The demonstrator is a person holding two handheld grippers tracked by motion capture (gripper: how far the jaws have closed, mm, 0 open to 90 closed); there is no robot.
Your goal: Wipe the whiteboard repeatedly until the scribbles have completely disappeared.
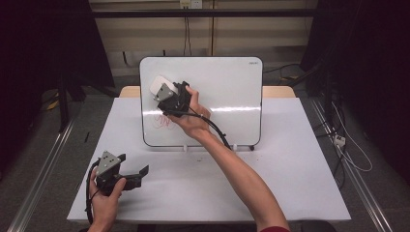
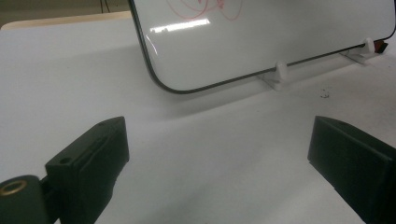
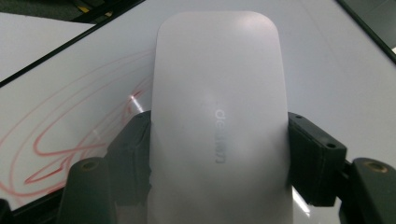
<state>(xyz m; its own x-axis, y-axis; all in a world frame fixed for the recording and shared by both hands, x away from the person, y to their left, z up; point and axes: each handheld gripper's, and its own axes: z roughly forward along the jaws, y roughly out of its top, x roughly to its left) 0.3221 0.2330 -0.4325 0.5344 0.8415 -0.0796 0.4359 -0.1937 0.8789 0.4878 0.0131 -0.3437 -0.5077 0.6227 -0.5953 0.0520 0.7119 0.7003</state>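
A white eraser [image 1: 158, 85] is gripped between the jaws of the right gripper [image 1: 170, 96] and held against the upper left of the whiteboard [image 1: 227, 92], just above the red scribbles [image 1: 163, 121] seen left of centre in the high view; grey lettering on the eraser's back can be seen in the right gripper view but is too faint to be read. The left gripper [image 1: 126, 170] is held low over the white table [image 1: 270, 179] at the lower left of the high view, well apart from the board, its jaws open with nothing between them. The whiteboard is propped on small white feet [image 2: 280, 74], and a small dark logo at its upper right corner cannot be made out.
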